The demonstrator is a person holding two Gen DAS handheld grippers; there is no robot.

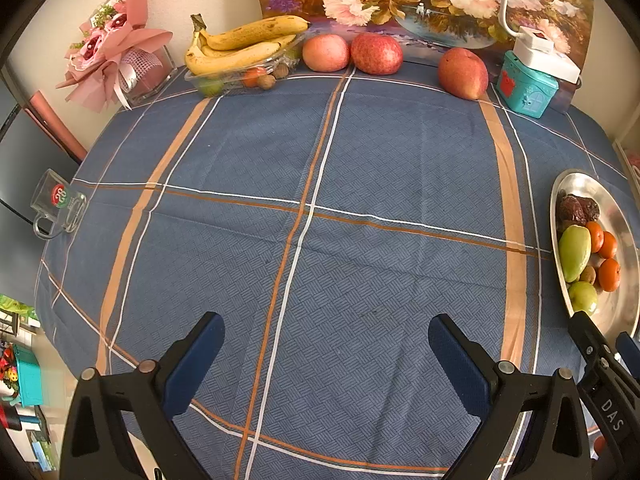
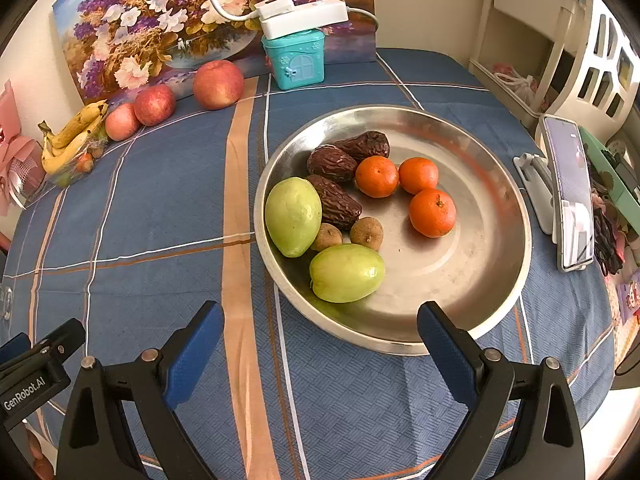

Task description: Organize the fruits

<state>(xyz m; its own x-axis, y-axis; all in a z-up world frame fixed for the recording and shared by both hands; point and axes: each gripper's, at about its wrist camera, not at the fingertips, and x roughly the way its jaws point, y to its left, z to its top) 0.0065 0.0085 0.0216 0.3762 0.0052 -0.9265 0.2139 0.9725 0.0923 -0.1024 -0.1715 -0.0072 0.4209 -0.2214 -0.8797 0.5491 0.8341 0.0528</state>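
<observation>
Both grippers, left gripper (image 1: pixel 326 354) and right gripper (image 2: pixel 320 340), are hanging wide open, holding nothing. Small fruits are already sitting in the steel dish (image 2: pixel 492 280); three apples (image 1: pixel 376 54) and bananas (image 1: pixel 240 46) are waiting by the far wall.

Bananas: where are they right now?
The bananas lie on a clear tray at the table's far left edge, between the pink bouquet and the apples.

Steel dish (image 2: pixel 492 184): mixed small fruit. Apples (image 1: pixel 376 53), bananas (image 1: pixel 240 46) at table's far edge.
</observation>
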